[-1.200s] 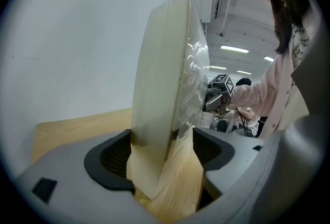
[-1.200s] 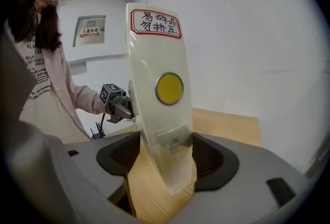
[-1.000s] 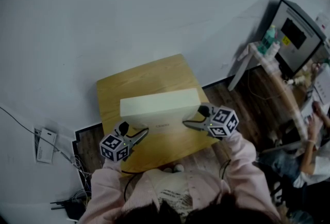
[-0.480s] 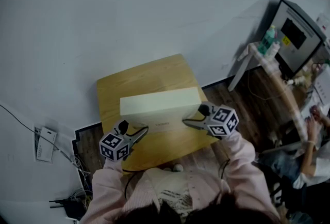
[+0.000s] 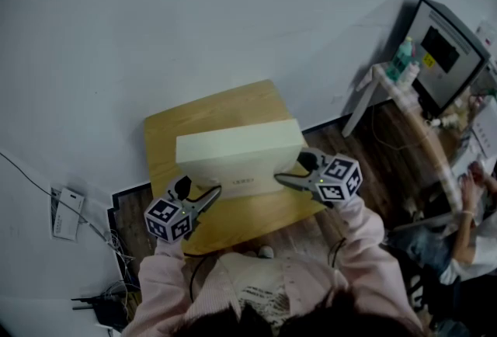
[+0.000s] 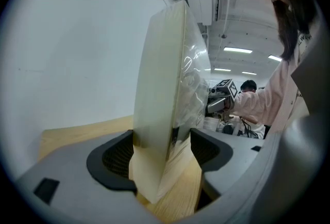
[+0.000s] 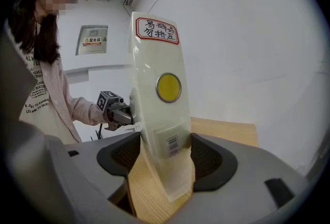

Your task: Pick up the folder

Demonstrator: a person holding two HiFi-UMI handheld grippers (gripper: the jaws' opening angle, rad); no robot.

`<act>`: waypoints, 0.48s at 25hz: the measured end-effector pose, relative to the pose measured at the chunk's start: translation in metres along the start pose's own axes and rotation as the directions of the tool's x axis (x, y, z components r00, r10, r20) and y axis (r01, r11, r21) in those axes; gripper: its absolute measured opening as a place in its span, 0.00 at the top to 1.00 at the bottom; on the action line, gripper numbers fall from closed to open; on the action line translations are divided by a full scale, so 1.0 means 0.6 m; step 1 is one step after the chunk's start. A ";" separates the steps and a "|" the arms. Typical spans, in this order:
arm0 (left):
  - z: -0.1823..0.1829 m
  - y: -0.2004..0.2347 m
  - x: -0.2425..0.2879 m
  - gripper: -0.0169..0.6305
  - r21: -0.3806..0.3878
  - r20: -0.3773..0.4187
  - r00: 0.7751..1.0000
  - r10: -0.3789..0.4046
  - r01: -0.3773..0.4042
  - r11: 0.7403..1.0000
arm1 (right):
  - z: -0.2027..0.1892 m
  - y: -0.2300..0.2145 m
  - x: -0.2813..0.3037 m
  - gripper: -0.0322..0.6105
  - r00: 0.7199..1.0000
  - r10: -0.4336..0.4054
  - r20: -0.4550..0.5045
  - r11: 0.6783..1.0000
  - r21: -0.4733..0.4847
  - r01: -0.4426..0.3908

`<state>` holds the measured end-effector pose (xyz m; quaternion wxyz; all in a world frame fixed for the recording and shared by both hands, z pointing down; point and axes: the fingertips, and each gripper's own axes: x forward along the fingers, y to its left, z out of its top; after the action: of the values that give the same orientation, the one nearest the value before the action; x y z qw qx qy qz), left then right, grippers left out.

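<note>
Pale wooden table (image 5: 248,215) stands against a plain white wall (image 5: 194,17), with dark plank flooring around it. At the right of the head view are a dark-screened unit (image 5: 446,52) on a stand and a second person (image 5: 466,234), seated.

Item under inspection: the folder (image 5: 237,153), a thick cream box-type file. It stands on its long edge over the middle of the table, lengthwise between the two grippers, one short end in each.

Left gripper (image 5: 208,196): clenched on the folder's left end. In the left gripper view the end stands upright between the two pads (image 6: 118,156). The cream face lies against the pad on the view's left. The side covered in clear plastic wrap (image 6: 193,83) faces the other pad, where contact is less plain. The folder's lower corner reaches below the pads, with wood showing under it.

Right gripper (image 5: 286,182): clamped on the opposite end. The right gripper view shows that end set between both pads (image 7: 206,158), leaning slightly. The end bears a red-bordered label (image 7: 157,31) at the top, a yellow disc (image 7: 168,88) at mid-height and a barcode sticker (image 7: 172,144) level with the pads.

Whether the lower edge clears the tabletop cannot be settled from these views.
</note>
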<state>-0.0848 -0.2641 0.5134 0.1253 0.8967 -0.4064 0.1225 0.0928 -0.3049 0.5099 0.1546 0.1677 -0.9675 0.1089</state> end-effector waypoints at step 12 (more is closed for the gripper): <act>0.048 -0.027 -0.016 0.45 -0.028 0.073 0.997 0.025 -0.023 0.999 | 0.045 0.010 -0.039 0.46 0.996 -0.010 0.091 0.999 0.036 0.007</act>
<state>-0.0753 -0.2562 0.4811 0.1212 0.8938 -0.4233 0.0854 0.1045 -0.2999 0.4758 0.1075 0.1794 -0.9708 0.1175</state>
